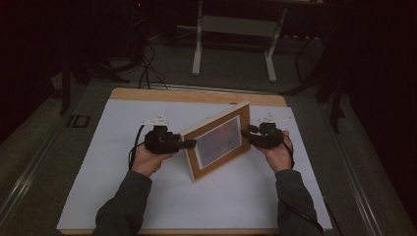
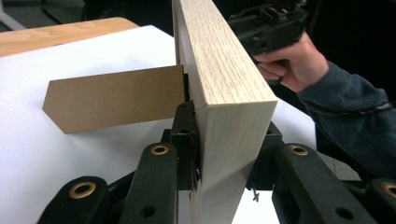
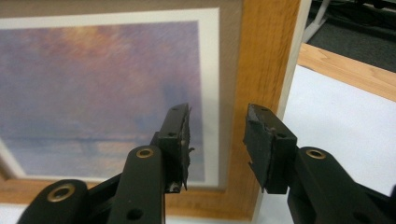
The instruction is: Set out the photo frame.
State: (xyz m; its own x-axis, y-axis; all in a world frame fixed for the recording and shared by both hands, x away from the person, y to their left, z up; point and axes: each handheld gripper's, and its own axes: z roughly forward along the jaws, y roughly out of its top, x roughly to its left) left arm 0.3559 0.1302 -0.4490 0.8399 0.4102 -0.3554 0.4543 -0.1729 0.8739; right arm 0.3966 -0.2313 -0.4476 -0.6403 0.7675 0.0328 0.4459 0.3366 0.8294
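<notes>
My left tool (image 2: 224,154) clamped on picture frame (image 1: 219,140) edge; right tool (image 3: 217,140) apart near front. Keep frame upright, easel back (image 2: 112,100) splayed on tabletop (image 1: 236,196).

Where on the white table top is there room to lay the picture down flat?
The widest bare patch of the white sheet lies near the person, between the two sleeves. Another lies at the far left corner, beside the wooden table edge. The middle is crowded: the upright wooden picture frame, its brown cardboard stand, the left gripper clamped on it, and the open right gripper.
</notes>
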